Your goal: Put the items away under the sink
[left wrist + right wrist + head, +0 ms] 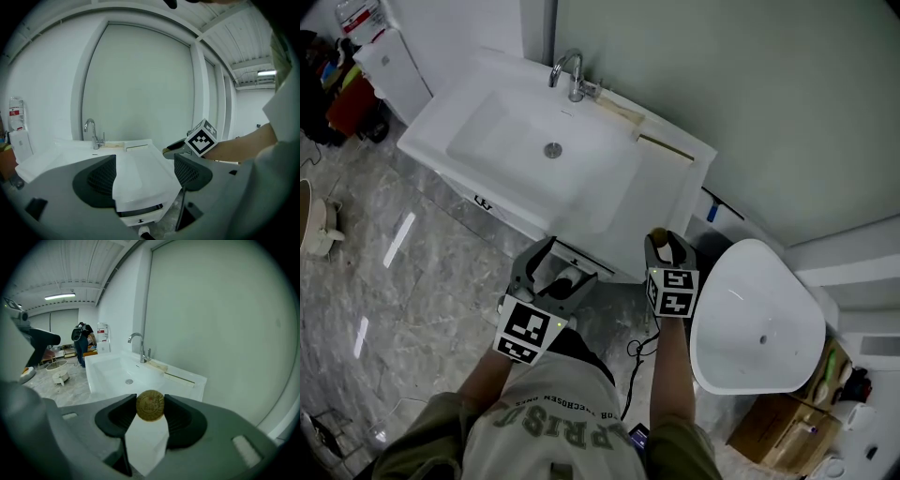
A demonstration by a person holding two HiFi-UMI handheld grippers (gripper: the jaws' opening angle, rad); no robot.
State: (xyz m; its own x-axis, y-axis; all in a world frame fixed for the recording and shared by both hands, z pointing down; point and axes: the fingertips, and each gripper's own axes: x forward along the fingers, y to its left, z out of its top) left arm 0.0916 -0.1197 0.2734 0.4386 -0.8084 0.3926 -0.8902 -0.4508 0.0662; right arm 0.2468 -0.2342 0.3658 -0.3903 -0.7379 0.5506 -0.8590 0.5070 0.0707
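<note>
Your right tool (150,407) is clamped on a round gold item (150,403), and your left tool (143,172) hangs wide apart, empty. I'd keep that squeeze even and let the free one handle the cabinet (140,216) under the sink (546,141).

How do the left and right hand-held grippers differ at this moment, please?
The left hand-held gripper has its jaws wide apart; the right hand-held gripper has its jaws drawn in closer. The left one is empty, while the right one grips a round golden-brown object. Both point towards the white sink.
</note>
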